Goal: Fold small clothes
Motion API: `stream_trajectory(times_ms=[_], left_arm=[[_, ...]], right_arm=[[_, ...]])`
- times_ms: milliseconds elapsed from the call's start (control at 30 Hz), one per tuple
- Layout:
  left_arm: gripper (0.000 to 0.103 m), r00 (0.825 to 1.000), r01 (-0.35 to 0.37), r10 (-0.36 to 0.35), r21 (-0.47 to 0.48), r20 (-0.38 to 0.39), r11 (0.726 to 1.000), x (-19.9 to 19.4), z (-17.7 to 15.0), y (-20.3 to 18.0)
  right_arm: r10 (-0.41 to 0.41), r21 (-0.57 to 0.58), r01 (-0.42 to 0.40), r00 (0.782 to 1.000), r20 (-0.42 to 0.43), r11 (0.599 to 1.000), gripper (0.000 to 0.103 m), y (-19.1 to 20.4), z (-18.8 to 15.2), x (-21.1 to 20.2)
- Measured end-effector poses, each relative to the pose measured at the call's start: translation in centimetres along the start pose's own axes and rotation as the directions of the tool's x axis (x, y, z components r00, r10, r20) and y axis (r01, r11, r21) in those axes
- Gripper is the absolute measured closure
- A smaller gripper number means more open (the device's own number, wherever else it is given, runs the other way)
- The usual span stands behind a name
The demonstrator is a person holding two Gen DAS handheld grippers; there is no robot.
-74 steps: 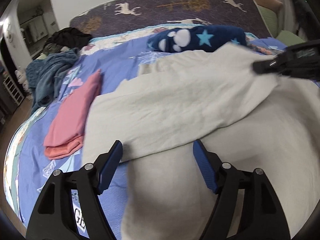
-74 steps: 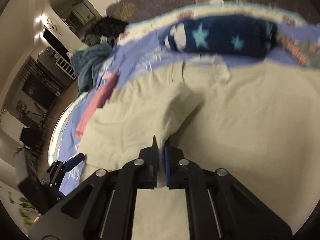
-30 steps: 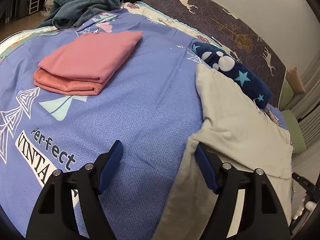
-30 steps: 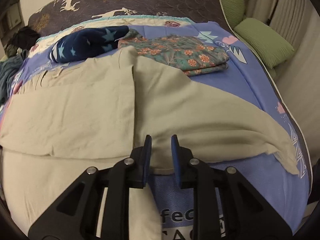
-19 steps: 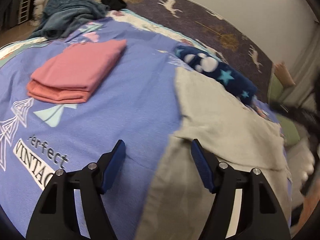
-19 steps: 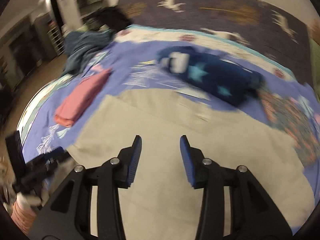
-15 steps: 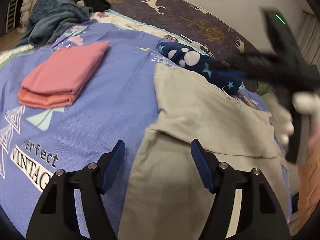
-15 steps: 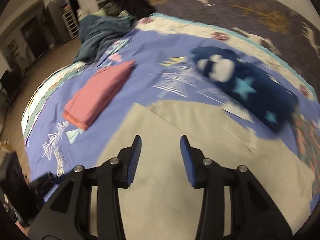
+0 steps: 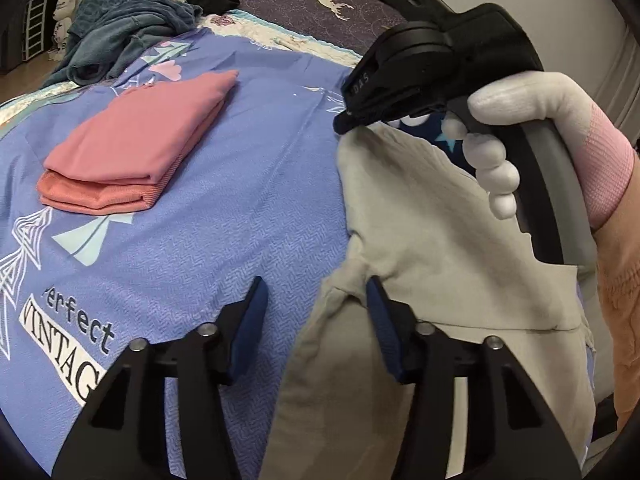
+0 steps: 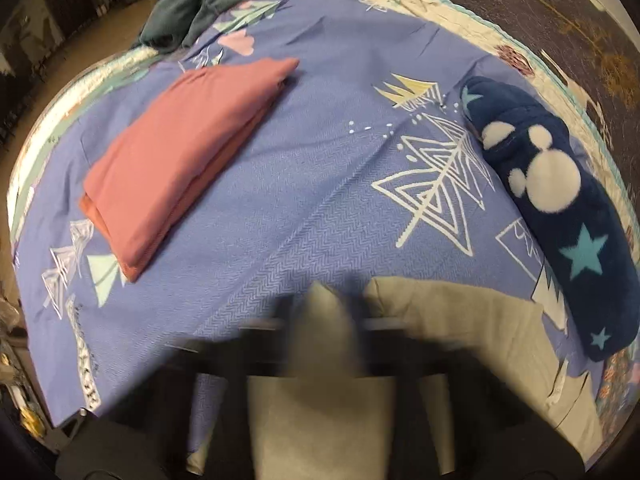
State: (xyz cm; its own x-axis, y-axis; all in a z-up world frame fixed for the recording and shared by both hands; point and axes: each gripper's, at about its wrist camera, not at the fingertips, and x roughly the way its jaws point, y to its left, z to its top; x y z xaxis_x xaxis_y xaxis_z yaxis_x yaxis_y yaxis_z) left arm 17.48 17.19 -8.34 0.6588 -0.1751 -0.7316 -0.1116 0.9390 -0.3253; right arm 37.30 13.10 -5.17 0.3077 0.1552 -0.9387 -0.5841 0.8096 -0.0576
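The beige garment [image 9: 440, 240] lies on the right side of the blue printed bedspread [image 9: 224, 200], partly folded, its left edge running from near to far.

The left gripper [image 9: 316, 312] sits low at the near edge of that garment. Its 2 blue pads [image 9: 248, 320] stand apart, with a raised pucker of the beige cloth between them; the right pad touches the cloth while the left pad rests over bare bedspread. These jaws have just been closing but do not yet pinch the fabric.

The right gripper [image 9: 344, 124] is at the far left corner of the beige garment, held by a hand in a white glove [image 9: 520, 120] with a pink cuff. Its black tip comes together on that corner, pressed shut on the cloth. In the right wrist view the fingers are a dark blur, with a peak of beige fabric [image 10: 328, 320] rising between them.

To the left on the bedspread lies a folded pink garment [image 9: 136, 148], well apart from the beige one. A navy fleece with white dots and teal stars [image 10: 560, 220] lies just beyond the beige garment, at the far right. A heap of dark teal clothes [image 9: 124, 28] sits at the far left.
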Motion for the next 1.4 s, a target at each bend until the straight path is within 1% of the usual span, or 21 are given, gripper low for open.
stream_trajectory(times_ms=[33,100,233,300,433,533,633,700,800,833,867,900,933,1000,1033,1067,1200,1267,1300,1367,1400], left_arm=[[0.068,1.000,-0.009,0.009,-0.003,0.010,1.000,-0.2,0.0,0.1],[0.079,0.999,-0.039,0.039,-0.006,0.027,0.999,-0.4,0.0,0.1],[0.079,0.997,-0.068,0.068,-0.014,0.035,0.998,-0.5,-0.1,0.2],[0.079,0.997,-0.069,0.070,-0.014,0.029,0.998,-0.4,0.1,0.3],[0.077,0.998,-0.063,0.063,-0.020,0.029,0.998,-0.5,0.1,0.5],[0.077,0.999,-0.026,0.028,-0.048,0.037,0.999,-0.9,-0.1,1.1],[0.080,0.995,0.000,0.010,-0.100,0.097,0.995,-2.6,-0.1,1.9],[0.080,0.988,0.072,-0.058,-0.095,0.144,0.993,-4.4,0.1,1.7],[0.080,0.969,0.193,-0.191,0.004,0.158,0.981,-6.1,1.3,-1.0],[0.080,0.963,0.221,-0.226,0.053,0.148,0.974,-6.1,1.8,-2.5],[0.079,0.964,0.224,-0.234,0.091,0.128,0.970,-5.6,2.2,-3.9],[0.079,0.970,0.209,-0.222,0.124,0.102,0.970,-4.7,2.5,-5.2],[0.074,0.981,0.169,-0.181,0.159,0.063,0.973,-3.0,2.6,-6.5],[0.070,0.998,0.061,-0.054,0.186,-0.041,0.981,1.2,2.1,-7.6],[0.070,0.995,0.031,-0.014,0.172,-0.097,0.985,3.5,1.4,-7.4],[0.069,0.999,0.034,-0.026,0.181,-0.046,0.983,3.4,1.2,-7.5],[0.064,0.999,0.006,0.004,0.214,-0.045,0.977,3.4,1.1,-8.2],[0.062,0.999,-0.014,0.025,0.241,-0.046,0.970,3.4,1.0,-8.8],[0.061,0.998,-0.031,0.043,0.258,-0.041,0.966,3.4,0.9,-9.2],[0.061,0.997,-0.055,0.066,0.278,-0.032,0.959,3.4,0.6,-9.5],[0.061,0.997,-0.059,0.070,0.280,-0.031,0.958,3.4,0.7,-9.4]], right_arm=[[-0.011,-0.001,0.011,1.000,0.029,1.000,0.102,0.3,0.3,-0.2],[0.015,0.049,-0.020,0.995,0.103,0.999,0.102,0.0,0.7,-0.9],[0.099,0.127,-0.120,0.983,0.157,0.985,0.102,-1.4,0.9,0.2],[0.124,0.148,-0.159,0.968,0.218,0.976,0.102,-2.1,0.4,0.4],[0.107,0.244,-0.174,0.959,0.264,0.954,0.088,-4.6,-1.2,-2.1],[0.104,0.241,-0.187,0.942,0.319,0.952,0.084,-6.3,-5.3,-6.6],[0.129,0.226,-0.217,0.929,0.348,0.950,0.078,-7.7,-12.0,-10.0],[0.130,0.263,-0.230,0.928,0.348,0.937,0.076,-8.9,-17.8,-11.4],[0.126,0.391,-0.257,0.935,0.330,0.884,0.071,-11.8,-25.4,-11.7],[0.113,0.444,-0.249,0.944,0.310,0.860,0.067,-12.7,-27.3,-11.0],[0.091,0.528,-0.209,0.967,0.240,0.824,0.069,-14.1,-29.3,-9.2],[0.102,0.557,-0.226,0.964,0.245,0.799,0.084,-14.8,-30.3,-8.1],[0.100,0.570,-0.275,0.943,0.319,0.774,0.089,-15.5,-31.4,-7.9],[0.111,0.580,-0.309,0.930,0.351,0.754,0.090,-15.8,-31.9,-7.9],[0.106,0.582,-0.305,0.931,0.351,0.754,0.090,-15.7,-31.8,-8.0],[0.090,0.579,-0.288,0.934,0.346,0.763,0.090,-15.5,-31.6,-8.0],[0.001,0.532,-0.186,0.945,0.328,0.826,0.090,-14.0,-31.2,-8.4],[-0.017,0.514,-0.160,0.946,0.323,0.842,0.089,-13.5,-30.8,-8.6],[-0.004,0.519,-0.179,0.943,0.332,0.836,0.089,-13.9,-31.5,-8.8],[0.046,0.563,-0.268,0.925,0.377,0.782,0.089,-15.1,-33.4,-10.0],[0.057,0.583,-0.323,0.903,0.427,0.745,0.089,-16.0,-35.0,-11.4]])
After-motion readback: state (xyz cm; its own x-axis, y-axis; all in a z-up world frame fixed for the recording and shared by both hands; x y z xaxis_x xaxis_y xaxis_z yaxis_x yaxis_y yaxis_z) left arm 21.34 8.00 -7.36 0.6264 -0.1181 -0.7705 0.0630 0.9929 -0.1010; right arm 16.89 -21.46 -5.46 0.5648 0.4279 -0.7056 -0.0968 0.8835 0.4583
